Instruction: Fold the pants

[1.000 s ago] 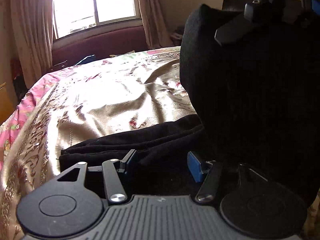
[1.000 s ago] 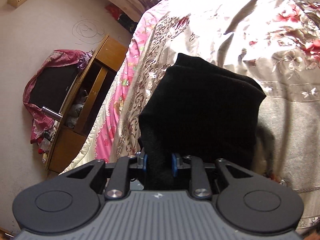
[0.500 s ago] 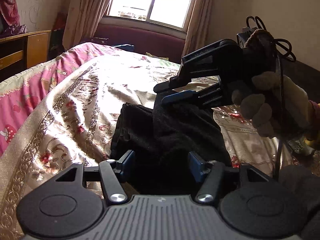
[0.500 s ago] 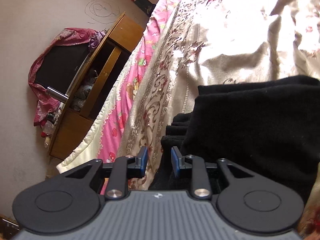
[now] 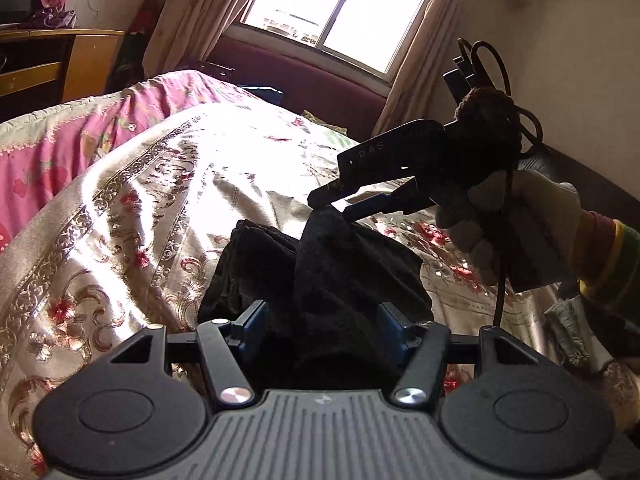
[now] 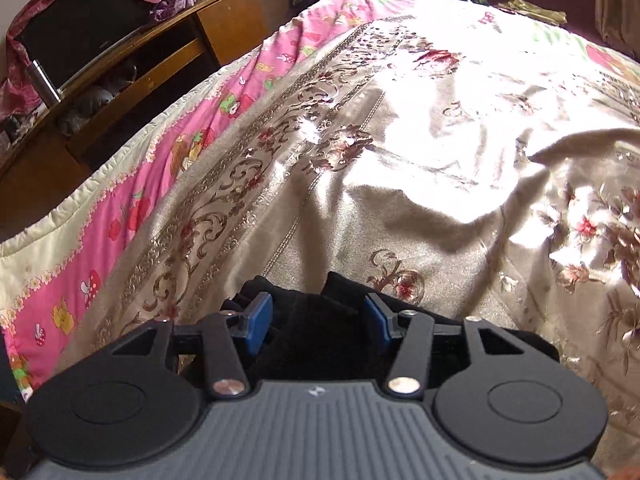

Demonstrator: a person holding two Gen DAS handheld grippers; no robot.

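Seeing from the left wrist view what the right misses: our right gripper (image 5: 340, 210), "DAS" printed on its side, fingers spread just above a raised peak of the black pants (image 5: 320, 272). Left gripper (image 5: 322, 330) also released, straddling the folded pile on the bedspread (image 5: 120, 200). Right view shows only fabric between its pads.

Both wrist cameras sit low and close over the bedspread (image 5: 120, 208), facing 12 o'clock (left toward the window (image 5: 340, 4)), sharing the black pants (image 5: 320, 272).
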